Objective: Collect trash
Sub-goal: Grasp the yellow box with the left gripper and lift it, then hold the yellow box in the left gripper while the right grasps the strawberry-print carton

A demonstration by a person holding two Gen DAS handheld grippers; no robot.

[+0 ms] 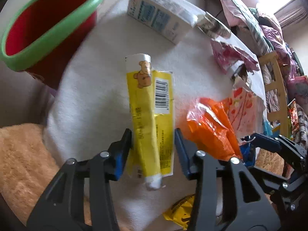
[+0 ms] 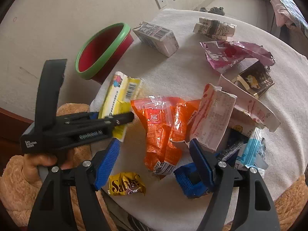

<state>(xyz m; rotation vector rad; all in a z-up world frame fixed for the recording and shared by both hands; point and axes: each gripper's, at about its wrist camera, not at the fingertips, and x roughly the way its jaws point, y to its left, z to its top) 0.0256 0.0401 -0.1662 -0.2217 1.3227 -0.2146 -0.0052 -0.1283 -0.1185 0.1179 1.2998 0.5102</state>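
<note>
At the far left, a red plastic bin with a green rim (image 1: 52, 25) stands at the edge of the white cloth-covered round table (image 1: 92, 88), its mouth open to take trash. Next, the left gripper (image 1: 153, 134) straddles a yellow paper-and-film wrapper printed with a bear and a barcode (image 1: 150, 104), jaws partly closed and seemingly pinching it for lifting toward the bin. Further right, the right gripper (image 2: 154, 156) hovers wide open and empty over a crinkled orange plastic snack bag (image 2: 165, 123), probably its next pick.
</note>
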